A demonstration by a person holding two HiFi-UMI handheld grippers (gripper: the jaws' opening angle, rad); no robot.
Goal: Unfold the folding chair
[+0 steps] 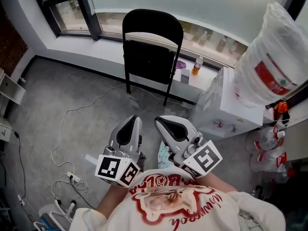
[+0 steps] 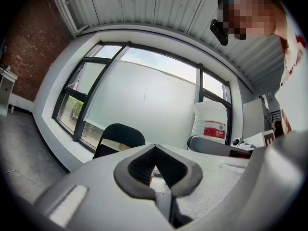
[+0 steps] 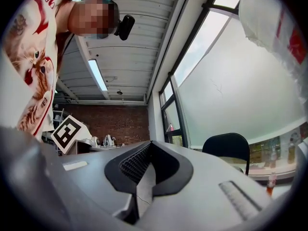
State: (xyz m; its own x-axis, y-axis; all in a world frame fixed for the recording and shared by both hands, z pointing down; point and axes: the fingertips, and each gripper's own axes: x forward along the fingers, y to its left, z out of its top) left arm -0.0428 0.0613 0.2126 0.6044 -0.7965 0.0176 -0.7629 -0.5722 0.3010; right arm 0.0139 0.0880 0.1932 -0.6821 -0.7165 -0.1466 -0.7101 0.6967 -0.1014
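Fingers (image 1: pixel 137 131) of the left gripper (image 1: pixel 135 119) were closed tip to tip with nothing between them. The right gripper (image 1: pixel 160 121) was likewise clenched and empty. Both were carried close to the person's chest, side by side and pointing towards the folding chair (image 1: pixel 153 47).

The chair stood well apart from both grippers, upright against the wall below the window sill (image 1: pixel 211 73). Its seat panel appeared to lie flat against the backrest, so it was judged not yet unfolded.

Handling, as judged:
- The black frame looked like painted metal tube: stiff, fairly heavy for a two-jaw grip, and smooth enough to slip.
- The top rail of the backrest suited one gripper for steadying; the free edge of the seat suited the other for pulling down.
- The hinge areas were likely pinch points and were best avoided.

Not determinable:
- Black seat against black backrest hid the seat's edge and the hinge links.
- Whether the chair leaned on the wall or stood free.
- The rear legs, which were hidden.
- In both gripper views the gripper body cut off everything below the backrest.
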